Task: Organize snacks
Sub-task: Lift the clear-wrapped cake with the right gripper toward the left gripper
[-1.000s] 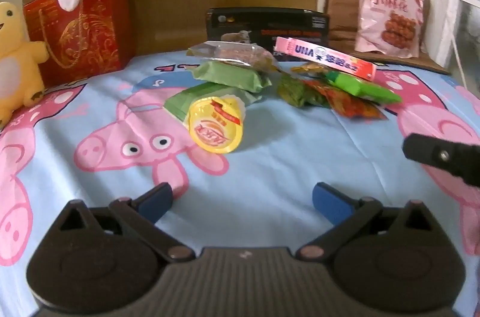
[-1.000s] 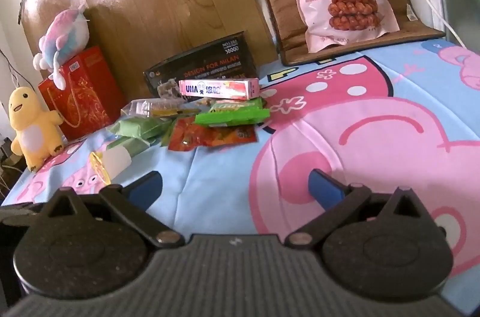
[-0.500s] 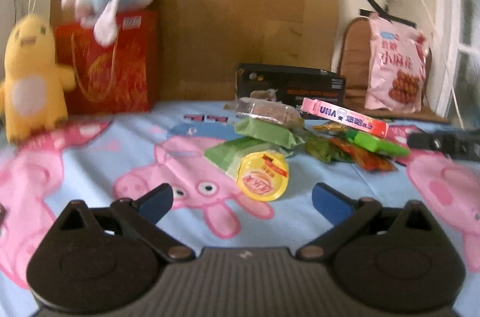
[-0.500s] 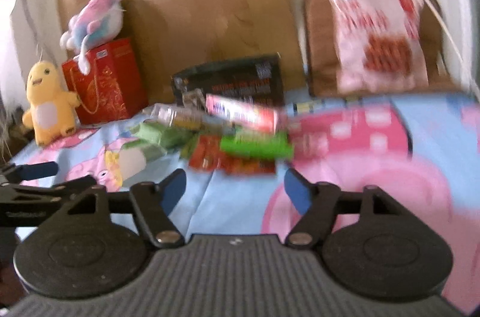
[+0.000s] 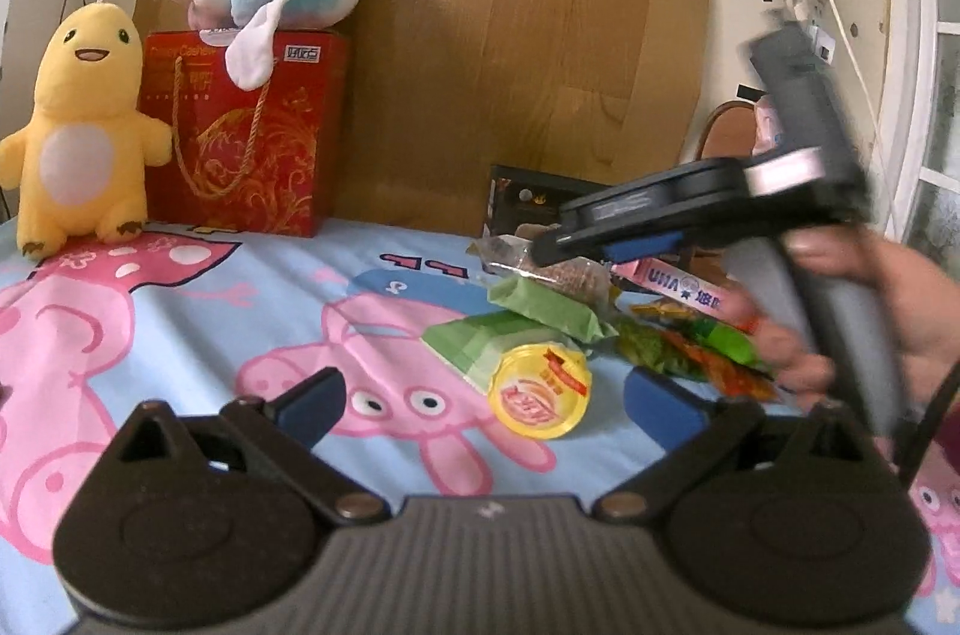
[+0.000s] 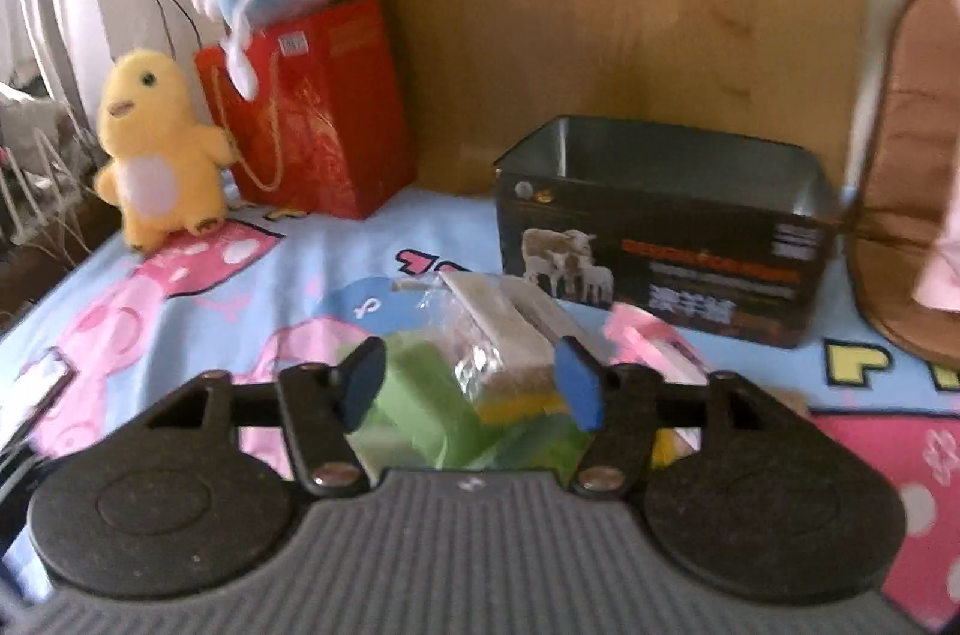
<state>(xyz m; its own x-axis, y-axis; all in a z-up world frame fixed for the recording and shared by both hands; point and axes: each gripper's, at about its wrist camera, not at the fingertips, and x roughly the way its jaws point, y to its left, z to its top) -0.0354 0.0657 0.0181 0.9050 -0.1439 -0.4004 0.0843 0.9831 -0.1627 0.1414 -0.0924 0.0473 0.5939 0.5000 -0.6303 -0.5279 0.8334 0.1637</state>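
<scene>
Left view: yellow plush (image 5: 78, 128), red bag (image 5: 240, 131) at back – snack pile (image 5: 564, 329) mid-cloth, jelly cup (image 5: 538, 391) nearest.
Left gripper (image 5: 483, 404): jaws spread, holding nothing, cup just ahead between the fingers' line.
Right gripper (image 5: 543, 248): over pile's far side, blocks the box.
Right view: open black box (image 6: 666, 227) behind pile – clear packet (image 6: 498, 329) between spread jaws of gripper (image 6: 471, 383), contact unclear.

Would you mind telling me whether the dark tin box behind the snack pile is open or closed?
Open. In the right wrist view the dark tin box has no lid on it, and its bare metal inner walls show; what can be seen of the inside holds nothing.
</scene>
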